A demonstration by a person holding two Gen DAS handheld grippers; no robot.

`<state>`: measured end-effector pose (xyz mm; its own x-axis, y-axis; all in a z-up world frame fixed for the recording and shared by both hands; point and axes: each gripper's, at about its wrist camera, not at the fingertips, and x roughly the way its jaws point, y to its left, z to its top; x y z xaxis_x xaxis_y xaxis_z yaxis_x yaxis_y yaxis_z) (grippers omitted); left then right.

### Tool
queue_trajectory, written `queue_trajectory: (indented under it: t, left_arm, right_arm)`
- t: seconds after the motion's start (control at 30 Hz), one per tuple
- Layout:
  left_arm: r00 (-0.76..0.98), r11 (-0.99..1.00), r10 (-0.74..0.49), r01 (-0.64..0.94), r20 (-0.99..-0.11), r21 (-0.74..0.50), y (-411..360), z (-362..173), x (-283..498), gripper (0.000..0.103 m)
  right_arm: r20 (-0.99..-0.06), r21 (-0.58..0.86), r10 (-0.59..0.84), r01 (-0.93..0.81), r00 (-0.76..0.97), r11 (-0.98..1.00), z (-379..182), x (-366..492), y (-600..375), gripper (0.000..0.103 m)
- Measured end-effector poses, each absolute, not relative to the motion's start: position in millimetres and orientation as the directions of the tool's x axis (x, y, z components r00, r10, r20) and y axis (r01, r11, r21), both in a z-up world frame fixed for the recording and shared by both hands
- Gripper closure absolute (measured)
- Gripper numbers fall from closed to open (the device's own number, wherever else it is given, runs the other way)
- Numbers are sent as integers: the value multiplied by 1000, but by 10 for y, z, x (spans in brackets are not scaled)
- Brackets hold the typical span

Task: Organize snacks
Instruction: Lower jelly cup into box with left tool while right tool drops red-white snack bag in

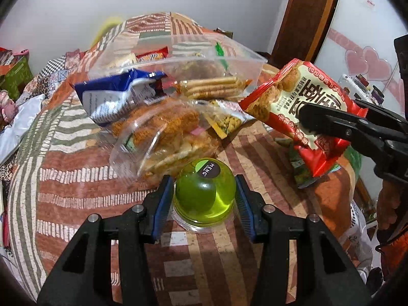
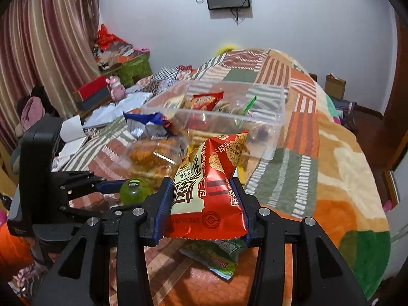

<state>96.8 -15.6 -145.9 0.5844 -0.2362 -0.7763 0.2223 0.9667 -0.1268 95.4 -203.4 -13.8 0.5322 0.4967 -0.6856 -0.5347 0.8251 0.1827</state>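
Left wrist view. At lower centre, left gripper (image 1: 204,199) with blue pads either side of green jelly cup (image 1: 204,196), standing dome-up on patterned blanket (image 1: 76,178); pads close against the dome's sides, though actual contact hard to judge from here. Cup's clear rim partly hidden behind the fingers. At right edge, right gripper (image 1: 309,121) clamped on red snack packet (image 1: 295,107), held clear of the blanket; gripper body cut off by the frame. Below the packet, green packet (image 1: 301,168), mostly covered. At centre, clear bag of fried snacks (image 1: 163,140), contents blurred by glare. Behind it, blue and white packet (image 1: 119,97) against clear plastic bin (image 1: 244,58), holding biscuits and other wrappers, print unreadable.

Right wrist view. At lower centre, right gripper (image 2: 204,204) closed on red snack packet (image 2: 211,188), both pads pressed into its sides; packet's lower edge crumpled. Under it, green packet (image 2: 216,255), only one corner showing. At left, left gripper (image 2: 127,191) seen side-on around green jelly cup (image 2: 134,191); far finger hidden behind the cup. At centre, clear plastic bin (image 2: 275,117) on patterned blanket (image 2: 293,173), holding a red wrapper and a green one, the rest indistinct. In front of the bin, blue and white packet (image 2: 148,122) and clear bag of fried snacks (image 2: 153,155), blurred.
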Motion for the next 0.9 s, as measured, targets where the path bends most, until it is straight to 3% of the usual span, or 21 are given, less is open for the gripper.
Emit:
queue_trajectory:
  t: [0.5,0.9]
  left_arm:
    - [726,971,-225,226,-650,-83,-62,-724,1013,55]
    - [771,975,-214,202,-600,-89,-4,-405,1397,55]
  right_arm:
    - [-617,182,498,-505,609,843,142,1077,-2138,62]
    - [-571,180,513,-512,641,840,293,1341,-2008,62]
